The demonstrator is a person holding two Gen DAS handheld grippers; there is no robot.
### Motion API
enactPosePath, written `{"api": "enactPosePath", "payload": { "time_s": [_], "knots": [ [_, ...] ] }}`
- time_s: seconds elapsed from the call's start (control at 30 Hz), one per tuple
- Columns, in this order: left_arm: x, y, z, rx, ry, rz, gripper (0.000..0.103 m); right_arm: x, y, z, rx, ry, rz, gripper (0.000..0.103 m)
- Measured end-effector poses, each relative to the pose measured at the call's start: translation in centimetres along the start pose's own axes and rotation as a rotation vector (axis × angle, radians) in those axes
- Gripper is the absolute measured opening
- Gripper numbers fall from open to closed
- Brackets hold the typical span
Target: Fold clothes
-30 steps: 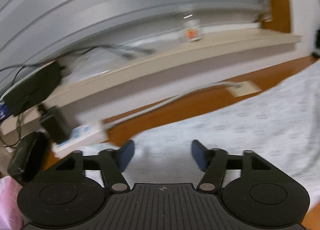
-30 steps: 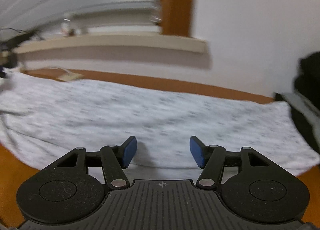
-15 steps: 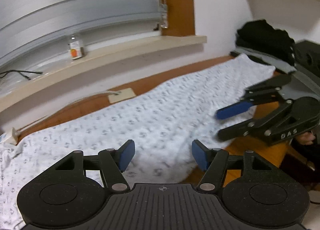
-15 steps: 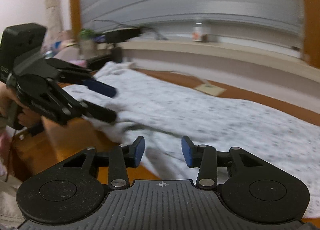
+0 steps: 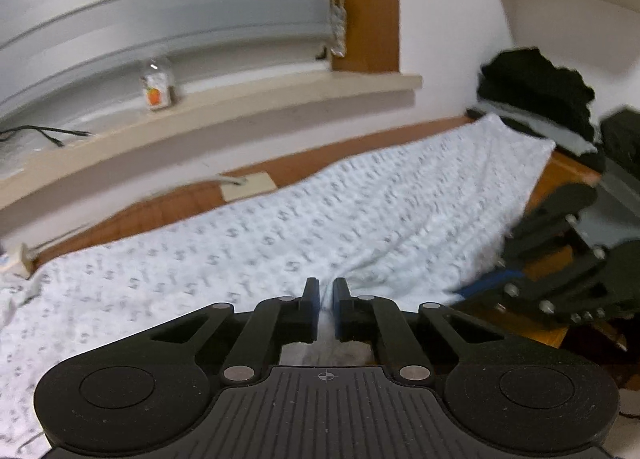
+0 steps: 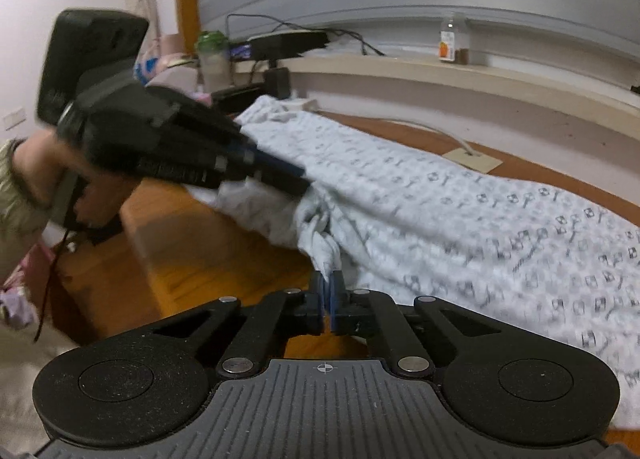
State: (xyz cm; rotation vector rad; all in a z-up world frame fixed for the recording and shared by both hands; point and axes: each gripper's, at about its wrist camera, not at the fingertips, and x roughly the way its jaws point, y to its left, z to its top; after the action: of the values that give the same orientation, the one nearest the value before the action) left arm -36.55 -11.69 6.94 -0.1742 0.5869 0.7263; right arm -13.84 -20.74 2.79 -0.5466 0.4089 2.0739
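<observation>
Claws, two: left claw [image 5: 326, 291] closing, right claw [image 6: 329, 283] gripping, one patterned garment [image 5: 320, 219]

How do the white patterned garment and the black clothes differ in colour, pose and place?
The garment is white with a small grey print; the black clothes are plain. The garment lies spread long across the wooden surface; the black clothes sit in a heap beyond its far end. Both grippers pinch the garment's near edge; nothing holds the black clothes. Both are soft fabric.
</observation>
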Motion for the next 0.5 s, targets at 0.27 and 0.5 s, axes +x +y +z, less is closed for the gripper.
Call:
{"api": "enactPosePath", "payload": {
  "time_s": [0.27,0.5],
  "knots": [
    [-1.2,-2.3,-0.2,-0.004,-0.008,-0.063,0.016,-0.4,0.9,-0.3,-0.027,0.002,-0.005,0.002],
    [1.8,-4.0,-0.7,0.047,0.028,0.0,0.033,0.0,1.0,0.0,-0.031,-0.008,-0.011,0.003]
  ]
}}
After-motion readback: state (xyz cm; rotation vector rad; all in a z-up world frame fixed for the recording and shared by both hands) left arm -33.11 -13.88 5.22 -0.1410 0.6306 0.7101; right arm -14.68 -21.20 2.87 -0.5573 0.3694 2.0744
